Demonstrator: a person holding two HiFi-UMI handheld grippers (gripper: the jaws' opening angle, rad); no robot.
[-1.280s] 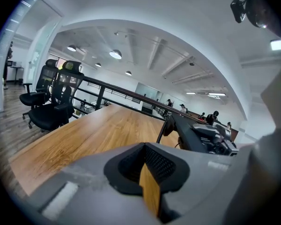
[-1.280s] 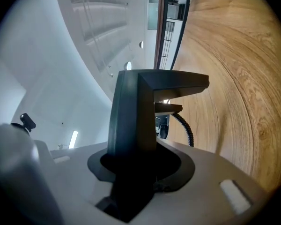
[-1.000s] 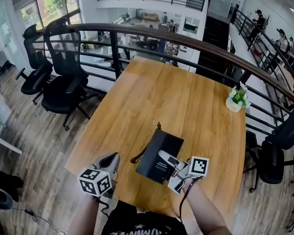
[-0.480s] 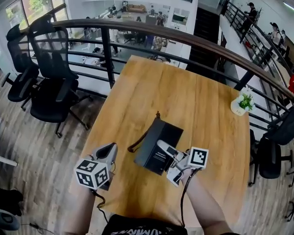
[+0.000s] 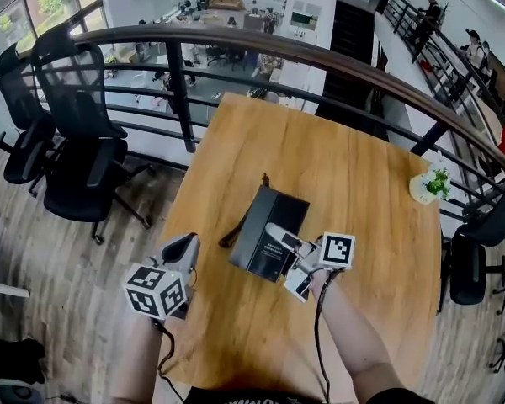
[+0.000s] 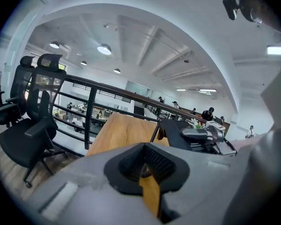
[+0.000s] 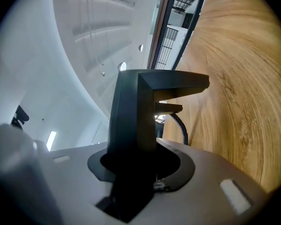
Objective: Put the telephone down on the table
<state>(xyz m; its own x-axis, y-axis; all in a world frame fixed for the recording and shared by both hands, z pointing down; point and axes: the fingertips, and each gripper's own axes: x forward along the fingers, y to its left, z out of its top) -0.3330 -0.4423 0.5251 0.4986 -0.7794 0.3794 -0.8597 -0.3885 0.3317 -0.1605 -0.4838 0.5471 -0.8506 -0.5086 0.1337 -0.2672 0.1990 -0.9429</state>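
The black telephone (image 5: 268,230) hangs over the near middle of the wooden table (image 5: 337,158), with my right gripper (image 5: 284,241) shut on its right side. In the right gripper view the black body (image 7: 136,111) fills the space between the jaws. Its coiled cord (image 5: 233,238) dangles from the left side. Whether the telephone touches the tabletop I cannot tell. My left gripper (image 5: 183,249) is at the table's left edge, apart from the telephone, with its jaws together and nothing in them. From the left gripper view the telephone (image 6: 178,135) lies ahead to the right.
A small potted plant (image 5: 427,187) stands near the table's far right edge. A dark railing (image 5: 320,57) curves round the far end. Black office chairs (image 5: 76,158) stand left of the table, and another chair (image 5: 467,276) is at the right.
Both grippers have moved forward along the table. The telephone, still in the right gripper, is now farther in from the near edge.
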